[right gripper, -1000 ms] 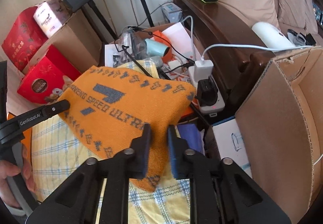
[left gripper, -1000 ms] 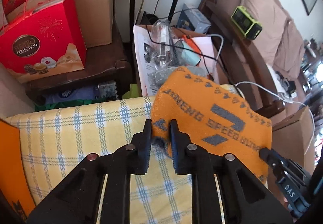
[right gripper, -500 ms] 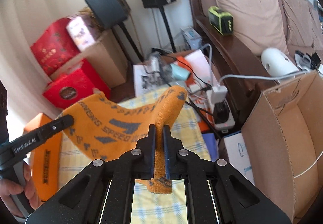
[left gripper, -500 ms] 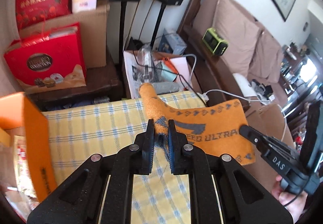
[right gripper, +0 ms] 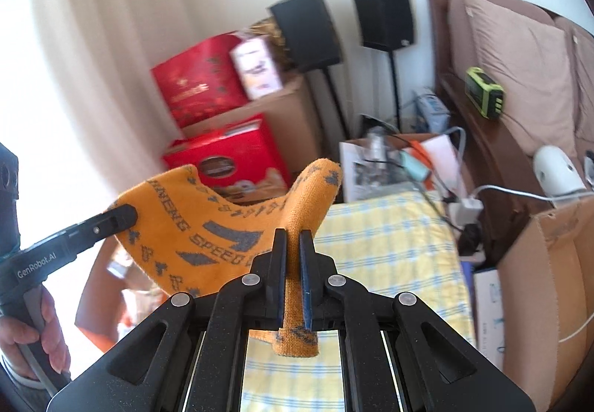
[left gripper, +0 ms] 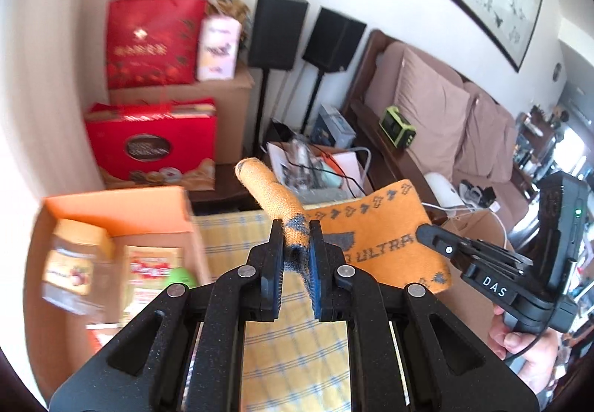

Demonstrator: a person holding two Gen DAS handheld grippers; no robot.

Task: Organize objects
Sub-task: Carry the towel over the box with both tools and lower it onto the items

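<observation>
Your left gripper (left gripper: 296, 237) is clamped on a bunched corner of an orange towel (left gripper: 375, 226), and your right gripper (right gripper: 292, 248) is pinched tight on the opposite edge of the same towel (right gripper: 208, 226). The cloth is bright orange knit with grey lettering and a border of small grey marks; "ULTRA" reads in the left view, "SPEED" in the right. It hangs in the air between your two grippers, above a yellow checked cloth (left gripper: 293, 349), sagging in the middle, its long axis running from one gripper across to the other. A free corner curls upward past each pair of fingers. There is one towel and two grippers. Behind stand two black speakers (left gripper: 276, 29) on stands and two red gift boxes (left gripper: 152, 40). An open orange box (left gripper: 118, 206) sits left of the checked cloth, contents blurred.
</observation>
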